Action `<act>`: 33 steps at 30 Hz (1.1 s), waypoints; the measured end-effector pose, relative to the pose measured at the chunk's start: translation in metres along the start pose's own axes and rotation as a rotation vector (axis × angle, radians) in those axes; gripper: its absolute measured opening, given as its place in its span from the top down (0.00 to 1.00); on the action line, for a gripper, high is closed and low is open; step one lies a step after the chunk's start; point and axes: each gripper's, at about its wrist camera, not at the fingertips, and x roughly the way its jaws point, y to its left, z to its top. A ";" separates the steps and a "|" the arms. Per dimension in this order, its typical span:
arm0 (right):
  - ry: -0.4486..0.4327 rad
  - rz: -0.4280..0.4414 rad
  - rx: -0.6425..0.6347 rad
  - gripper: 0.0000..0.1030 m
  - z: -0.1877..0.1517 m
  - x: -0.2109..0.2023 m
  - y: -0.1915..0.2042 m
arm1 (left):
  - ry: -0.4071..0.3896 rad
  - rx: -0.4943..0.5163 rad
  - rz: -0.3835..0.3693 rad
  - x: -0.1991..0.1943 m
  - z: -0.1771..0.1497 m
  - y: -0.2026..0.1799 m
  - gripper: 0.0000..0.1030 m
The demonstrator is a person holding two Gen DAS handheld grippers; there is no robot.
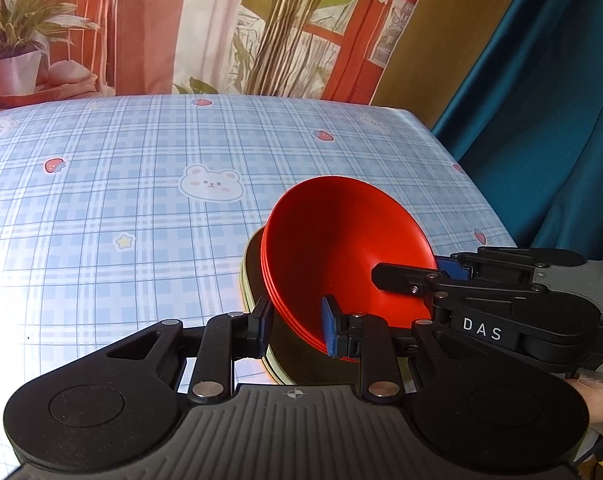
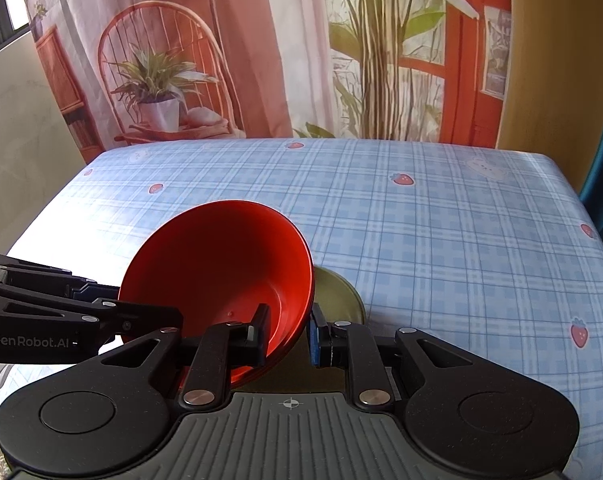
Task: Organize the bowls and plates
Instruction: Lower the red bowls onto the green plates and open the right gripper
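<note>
A nest of red bowls (image 1: 341, 248) sits inside olive-green dishes (image 1: 253, 268), and both grippers hold this stack by opposite rims. My left gripper (image 1: 297, 326) is shut on the near rim, with one blue pad inside the top red bowl and the other outside the olive dishes. In the right wrist view the red bowls (image 2: 217, 264) and the olive dishes (image 2: 341, 292) show again, with my right gripper (image 2: 286, 334) shut on their rim the same way. Each view shows the other gripper clamped on the stack's far side: the right gripper (image 1: 441, 270) and the left gripper (image 2: 119, 300). Whether the stack touches the table is hidden.
The table (image 1: 141, 200) wears a blue plaid cloth with bears and strawberries. A printed backdrop (image 2: 301, 60) of plants and a chair hangs behind it. A teal curtain (image 1: 541, 120) hangs past the table's right edge. A hand (image 1: 593, 400) holds the right gripper.
</note>
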 end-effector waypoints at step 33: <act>-0.074 -0.028 0.047 0.60 -0.003 -0.004 -0.004 | -0.162 0.118 0.053 -0.034 0.011 -0.010 0.35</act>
